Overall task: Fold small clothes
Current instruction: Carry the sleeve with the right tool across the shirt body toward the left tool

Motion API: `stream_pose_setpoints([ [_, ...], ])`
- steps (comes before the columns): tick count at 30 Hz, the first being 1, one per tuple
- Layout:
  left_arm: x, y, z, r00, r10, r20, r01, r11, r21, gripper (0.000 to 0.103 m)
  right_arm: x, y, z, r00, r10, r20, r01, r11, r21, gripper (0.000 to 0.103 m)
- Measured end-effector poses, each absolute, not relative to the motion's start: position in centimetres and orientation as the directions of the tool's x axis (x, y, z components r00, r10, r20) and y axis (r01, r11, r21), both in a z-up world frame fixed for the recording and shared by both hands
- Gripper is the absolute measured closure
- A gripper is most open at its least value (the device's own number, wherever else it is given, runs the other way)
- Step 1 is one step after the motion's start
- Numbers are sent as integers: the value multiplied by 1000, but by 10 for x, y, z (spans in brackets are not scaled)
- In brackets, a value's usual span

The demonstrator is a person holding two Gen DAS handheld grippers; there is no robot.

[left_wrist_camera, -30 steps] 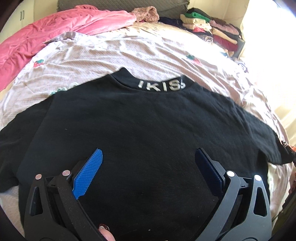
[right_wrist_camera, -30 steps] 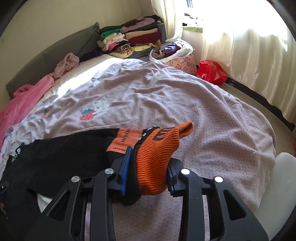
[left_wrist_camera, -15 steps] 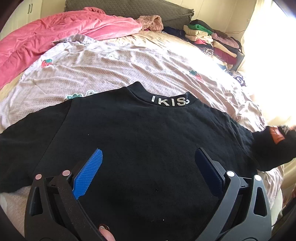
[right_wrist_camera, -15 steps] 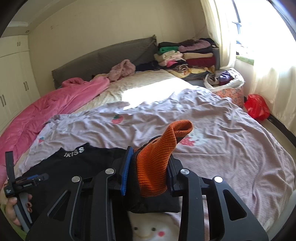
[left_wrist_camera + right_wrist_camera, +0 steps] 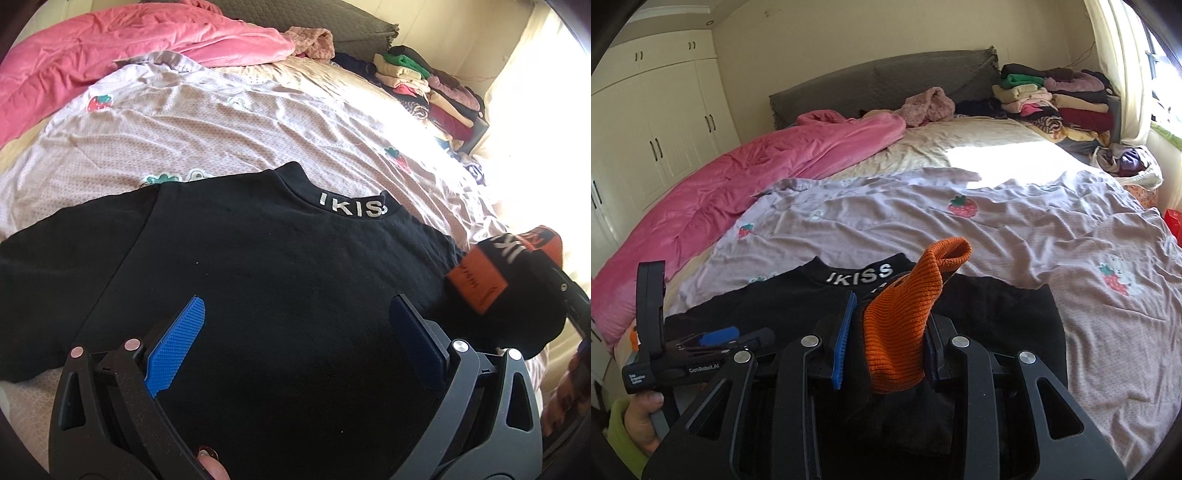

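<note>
A black sweater [image 5: 258, 277] with white "IKISS" lettering on its collar lies flat, back up, on the lilac strawberry-print sheet [image 5: 221, 122]. My left gripper [image 5: 295, 301] hovers open over its lower middle, with nothing between its blue pads. My right gripper [image 5: 892, 314] is shut on the sweater's right sleeve at its orange ribbed cuff [image 5: 905, 332], holding it lifted over the sweater's right half [image 5: 997, 306]. The left wrist view shows that sleeve [image 5: 476, 284] with its orange patch raised at the right edge. The left gripper [image 5: 738, 338] appears low at the left in the right wrist view.
A pink duvet [image 5: 738, 177] is bunched along the bed's left side. Folded clothes [image 5: 1063, 103] are stacked at the far right corner beside the grey headboard [image 5: 886, 81]. Wardrobe doors [image 5: 646, 129] stand to the left. A person's hand [image 5: 639, 424] grips the left handle.
My right gripper has swung left and upward with the orange-cuffed sleeve, bringing it from off the bed's right side to over the sweater's body. The left gripper shifted a little and stayed open.
</note>
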State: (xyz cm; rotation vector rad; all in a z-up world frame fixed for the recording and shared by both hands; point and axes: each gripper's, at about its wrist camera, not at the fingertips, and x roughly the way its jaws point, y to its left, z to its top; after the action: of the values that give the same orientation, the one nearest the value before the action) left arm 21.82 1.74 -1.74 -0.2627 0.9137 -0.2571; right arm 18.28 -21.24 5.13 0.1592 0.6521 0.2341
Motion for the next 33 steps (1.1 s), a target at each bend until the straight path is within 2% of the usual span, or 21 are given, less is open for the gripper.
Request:
stream_pose_setpoints([
  [4,218,24,-17,584,-333,-740,94,934,-346,9,189,-188,50,755,317,-574,-220,947,234,67],
  [6,218,28,-18,579,-340,-741,89,930,-357,9,189,-184,50,751,333,-570,-235,942,241,61],
  [8,219,32,-19,574,-350,-741,82,924,-373,9,188,-183,50,751,338,-568,-241,940,241,61],
  [11,218,34,-20,567,-366,-739,84,917,-390,9,185,-188,49,754,321,-574,-229,946,228,60],
  [21,202,22,-29,495,-433,-753,132,894,-428,10,165,-229,33,759,234,-607,-139,970,200,44],
  [26,195,18,-41,472,-438,-765,116,891,-439,24,151,-246,22,760,183,-623,-92,980,175,40],
  [30,192,11,-45,481,-400,-780,110,911,-399,28,141,-263,15,758,150,-635,-54,984,168,40],
  [33,189,2,-45,498,-367,-786,111,926,-362,40,135,-275,11,759,130,-637,-23,985,173,40],
])
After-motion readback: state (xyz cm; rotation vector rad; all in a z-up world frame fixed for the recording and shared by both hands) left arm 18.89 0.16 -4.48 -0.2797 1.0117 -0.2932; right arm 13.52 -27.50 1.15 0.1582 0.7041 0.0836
